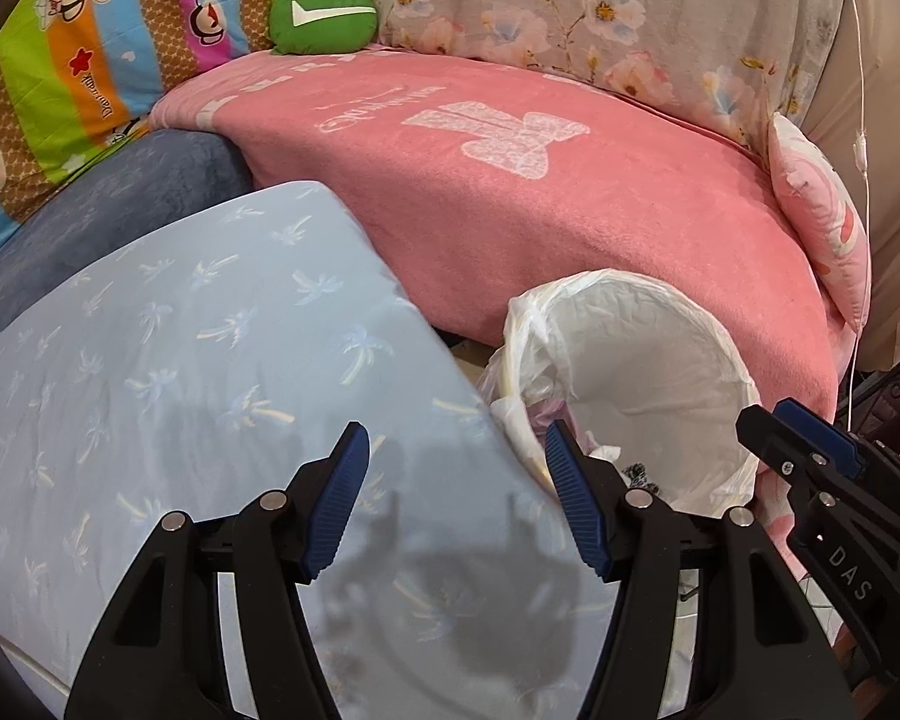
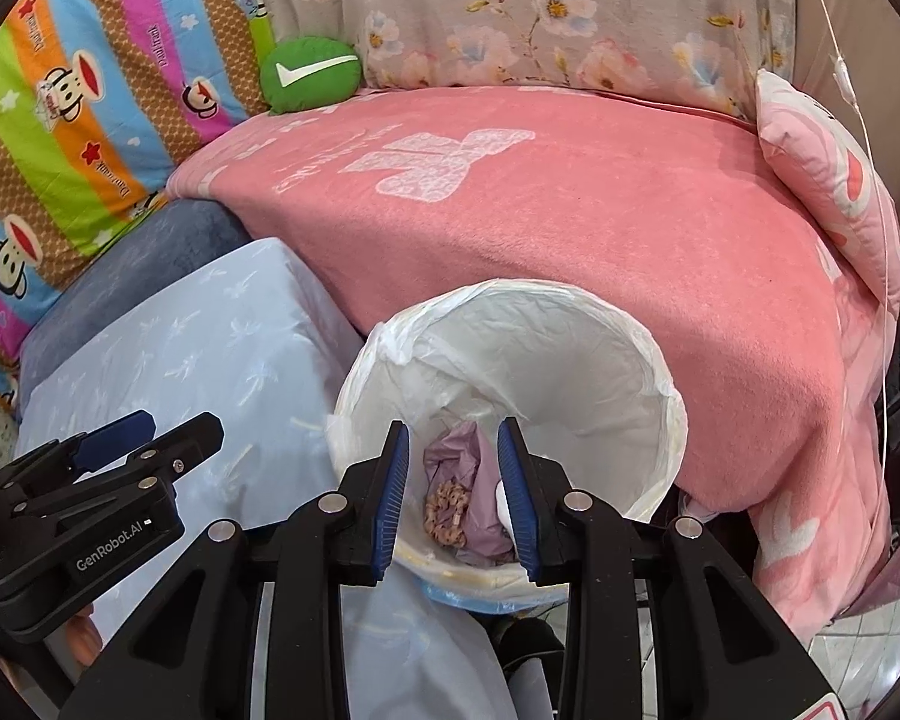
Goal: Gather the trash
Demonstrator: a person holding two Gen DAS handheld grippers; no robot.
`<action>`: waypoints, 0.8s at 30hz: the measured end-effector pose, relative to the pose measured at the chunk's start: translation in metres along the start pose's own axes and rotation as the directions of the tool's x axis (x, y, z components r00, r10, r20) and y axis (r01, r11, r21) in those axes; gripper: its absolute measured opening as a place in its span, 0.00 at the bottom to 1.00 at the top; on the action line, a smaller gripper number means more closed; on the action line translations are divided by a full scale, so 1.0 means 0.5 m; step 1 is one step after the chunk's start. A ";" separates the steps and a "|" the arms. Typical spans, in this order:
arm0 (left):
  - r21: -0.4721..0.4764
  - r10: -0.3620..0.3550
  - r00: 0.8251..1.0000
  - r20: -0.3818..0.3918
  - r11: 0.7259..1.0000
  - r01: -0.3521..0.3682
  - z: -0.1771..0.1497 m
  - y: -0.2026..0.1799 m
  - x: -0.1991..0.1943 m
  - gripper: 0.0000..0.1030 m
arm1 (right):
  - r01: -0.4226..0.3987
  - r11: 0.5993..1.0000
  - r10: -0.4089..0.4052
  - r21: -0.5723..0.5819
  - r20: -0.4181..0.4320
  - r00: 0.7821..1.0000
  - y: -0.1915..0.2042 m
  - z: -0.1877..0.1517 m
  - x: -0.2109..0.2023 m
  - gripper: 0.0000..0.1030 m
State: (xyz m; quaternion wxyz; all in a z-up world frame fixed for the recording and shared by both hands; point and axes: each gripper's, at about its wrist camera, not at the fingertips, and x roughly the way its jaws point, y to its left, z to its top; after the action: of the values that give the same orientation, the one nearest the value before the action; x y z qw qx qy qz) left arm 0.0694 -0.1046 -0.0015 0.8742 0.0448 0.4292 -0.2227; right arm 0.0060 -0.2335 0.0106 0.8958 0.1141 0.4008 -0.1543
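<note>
A round bin with a white bag liner (image 2: 570, 300) stands against the pink-covered bed. My right gripper (image 2: 453, 427) hovers above its mouth, open, with nothing between the blue pads. Through the gap I see crumpled purple trash (image 2: 477, 468) and a speckled tan scrunchie-like piece (image 2: 447, 510) lying at the bottom. In the left wrist view the same bin (image 1: 642, 300) is to the right of my left gripper (image 1: 456, 438), which is open and empty over a light blue pillow (image 1: 180, 330). The right gripper (image 1: 810, 450) shows at that view's right edge, and the left gripper (image 2: 150, 432) at the other view's lower left.
A pink blanket (image 2: 570, 228) covers the bed behind the bin. A green cushion (image 2: 309, 75), floral bedding (image 2: 540, 18) and a striped cartoon quilt (image 2: 90, 90) lie further back. A pink pillow (image 2: 834, 180) and a hanging white cord (image 2: 870, 150) are at the right.
</note>
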 end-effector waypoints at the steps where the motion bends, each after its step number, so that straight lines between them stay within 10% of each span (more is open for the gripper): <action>1: 0.003 0.008 1.000 0.000 1.000 -0.008 -0.004 0.001 -0.002 0.57 | 0.001 1.000 -0.001 -0.007 -0.003 1.000 0.005 -0.006 -0.002 0.30; 24: 0.021 0.110 0.994 -0.003 0.994 -0.110 -0.088 0.013 -0.034 0.73 | 0.013 0.999 -0.015 -0.050 -0.023 1.000 0.012 -0.075 -0.041 0.42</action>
State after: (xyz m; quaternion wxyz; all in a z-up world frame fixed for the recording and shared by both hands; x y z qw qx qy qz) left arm 0.0310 -0.0808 -0.0170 0.8836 0.0778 0.4257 -0.1787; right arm -0.0304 -0.2116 0.0022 0.8926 0.0907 0.4156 -0.1492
